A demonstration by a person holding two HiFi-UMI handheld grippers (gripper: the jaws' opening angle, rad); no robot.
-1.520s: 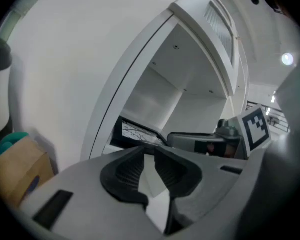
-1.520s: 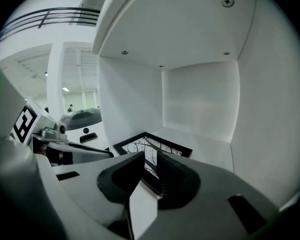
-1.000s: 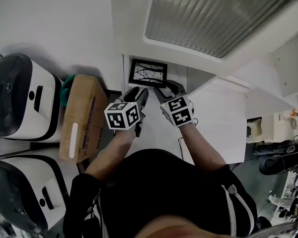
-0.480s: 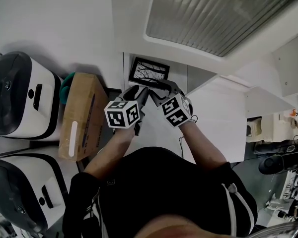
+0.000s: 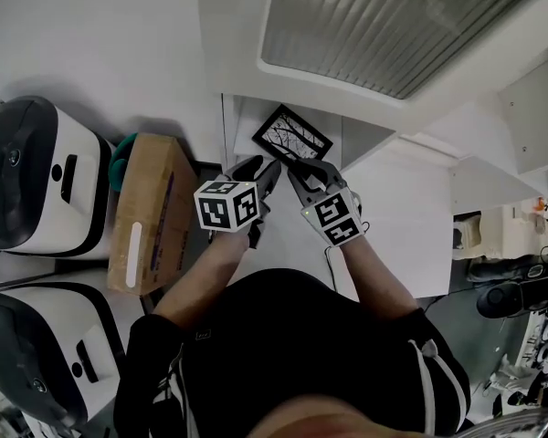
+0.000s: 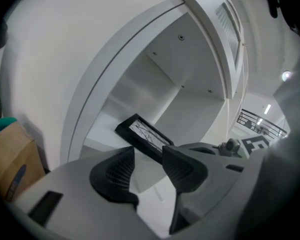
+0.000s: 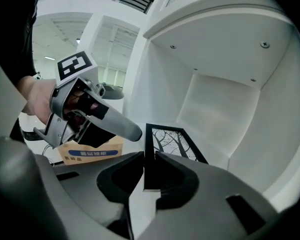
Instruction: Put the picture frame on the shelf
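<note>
Right gripper [image 7: 149, 166]: clamped on near edge of picture frame [image 7: 176, 143], jaws just closed onto it; an edge grip probably leaves the frame free to slide in deep.
Left gripper [image 6: 147, 166]: jaws wide, just been opening, nothing between them; just left of the frame, likely clearing room.
Frame place: inside shelf [image 7: 215, 109] opening, turned askew, not squared yet.
Around: cardboard box [image 5: 151, 213] left of shelf, white machines [image 5: 36, 176] farther left.
In the way: shelf side walls close by; the box and machines don't interfere.
</note>
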